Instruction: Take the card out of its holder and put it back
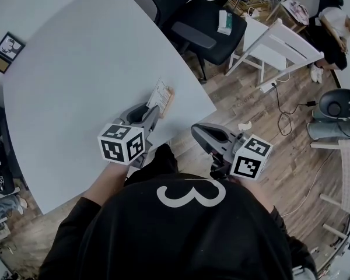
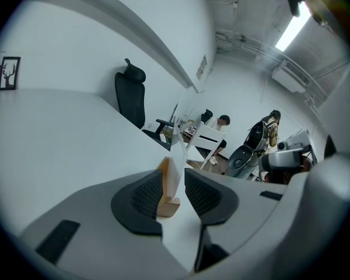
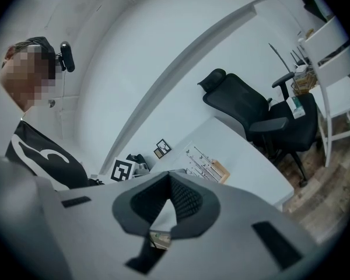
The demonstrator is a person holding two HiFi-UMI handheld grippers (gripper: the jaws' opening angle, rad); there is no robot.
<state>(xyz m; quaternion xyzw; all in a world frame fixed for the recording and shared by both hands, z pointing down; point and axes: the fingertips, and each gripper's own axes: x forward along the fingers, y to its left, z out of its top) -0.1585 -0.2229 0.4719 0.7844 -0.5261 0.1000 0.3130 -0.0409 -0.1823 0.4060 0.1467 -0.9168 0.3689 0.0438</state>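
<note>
A white printed card [image 1: 159, 96] stands upright in a small wooden holder [image 1: 168, 102] near the right edge of the white table [image 1: 76, 69]. My left gripper [image 1: 150, 114] is right behind it and open. In the left gripper view the card [image 2: 176, 165] and the holder [image 2: 166, 206] sit in the gap between the two dark pads, which do not press on them. My right gripper [image 1: 199, 132] hangs off the table's edge over the floor, shut and empty. From the right gripper view the card [image 3: 199, 164] and holder [image 3: 221, 171] appear beyond the closed right gripper [image 3: 169, 182].
Two small picture frames [image 1: 6, 48] lie at the table's far left. A black office chair [image 1: 207, 25] and a white chair [image 1: 280, 45] stand beyond the table on the wood floor, with cables [image 1: 286, 107]. A person [image 1: 338, 19] sits at the far right.
</note>
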